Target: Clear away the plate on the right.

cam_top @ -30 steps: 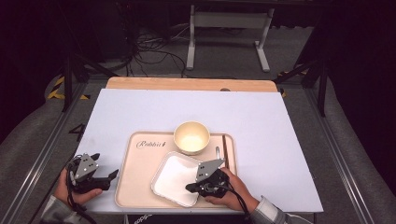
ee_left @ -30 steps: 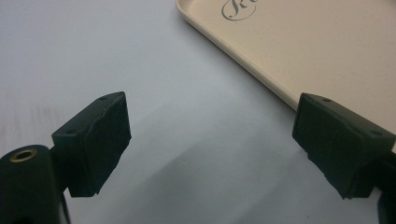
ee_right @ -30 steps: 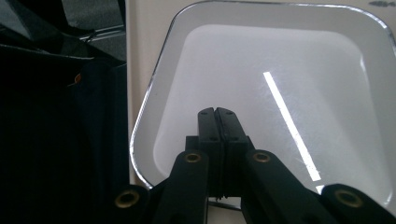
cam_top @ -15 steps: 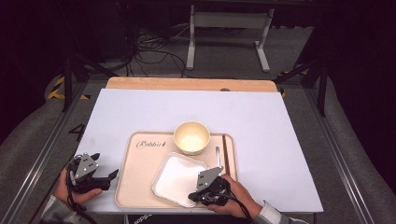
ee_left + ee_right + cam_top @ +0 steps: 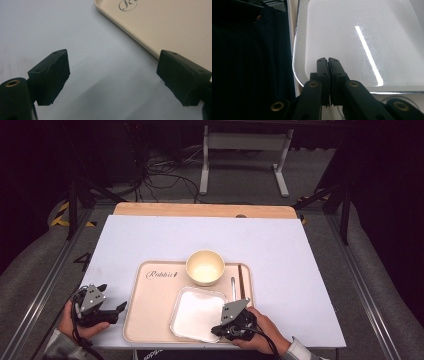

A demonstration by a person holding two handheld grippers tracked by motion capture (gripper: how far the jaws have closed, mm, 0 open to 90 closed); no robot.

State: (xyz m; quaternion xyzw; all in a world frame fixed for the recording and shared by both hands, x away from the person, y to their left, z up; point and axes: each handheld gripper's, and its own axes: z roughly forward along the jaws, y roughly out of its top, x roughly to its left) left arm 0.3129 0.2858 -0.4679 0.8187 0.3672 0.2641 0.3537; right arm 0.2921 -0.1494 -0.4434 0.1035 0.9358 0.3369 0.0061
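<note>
With its jaws pressed together and empty, the right gripper could knock the square white plate sideways, while the left gripper waits wide open.

High view: fixed above person's side, facing forward and down, far enough to take in whole table, floor and dark stands beyond.

Left gripper view: close, low over table surface, looking along own spread jaws; tray corner ahead, off right jaw.

Right gripper view: very close, looking along own pressed-together jaws at white plate just ahead.

Shared: tray in high and left gripper views; white plate in high and right gripper views.
</note>
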